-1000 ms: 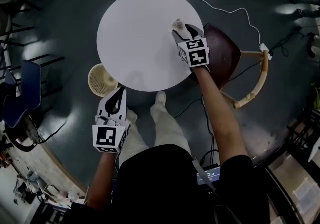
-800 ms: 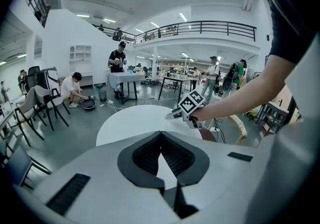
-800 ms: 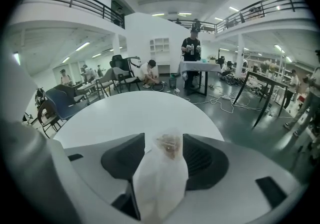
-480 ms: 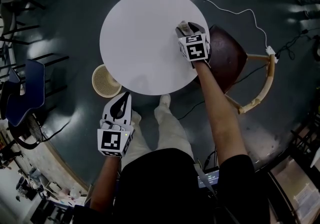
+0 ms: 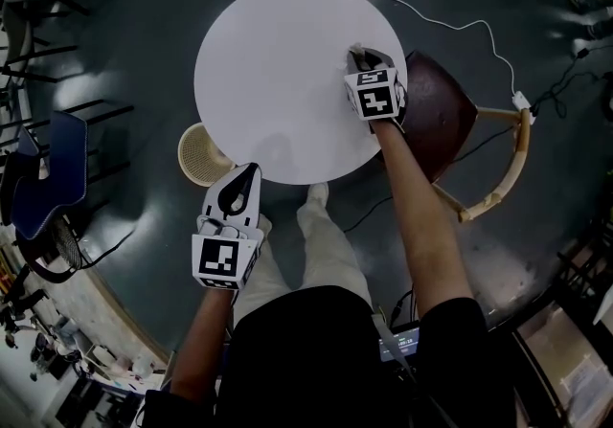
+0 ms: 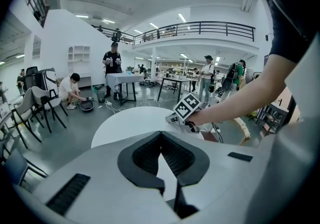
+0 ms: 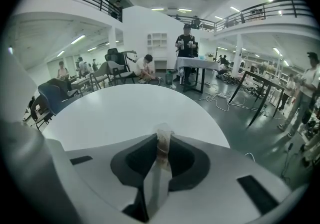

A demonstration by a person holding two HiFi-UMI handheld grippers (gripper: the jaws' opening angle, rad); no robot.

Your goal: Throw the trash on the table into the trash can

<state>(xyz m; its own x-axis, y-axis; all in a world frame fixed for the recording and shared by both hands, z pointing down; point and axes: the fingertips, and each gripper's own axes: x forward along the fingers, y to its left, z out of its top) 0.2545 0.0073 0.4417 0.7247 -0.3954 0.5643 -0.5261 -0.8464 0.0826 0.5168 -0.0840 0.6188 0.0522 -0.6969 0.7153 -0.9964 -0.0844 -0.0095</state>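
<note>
Over the bench, my right gripper is closing on thin trash lying along its jaws; my left gripper is shut.

The left gripper is holding its black ribbed fingers pressed together, empty. Beyond the fingertips a round white table is standing. Up and right of the tips, a bare forearm is resting the right gripper on the tabletop, its jaws closing; what they are closing on is too small to tell.
</note>
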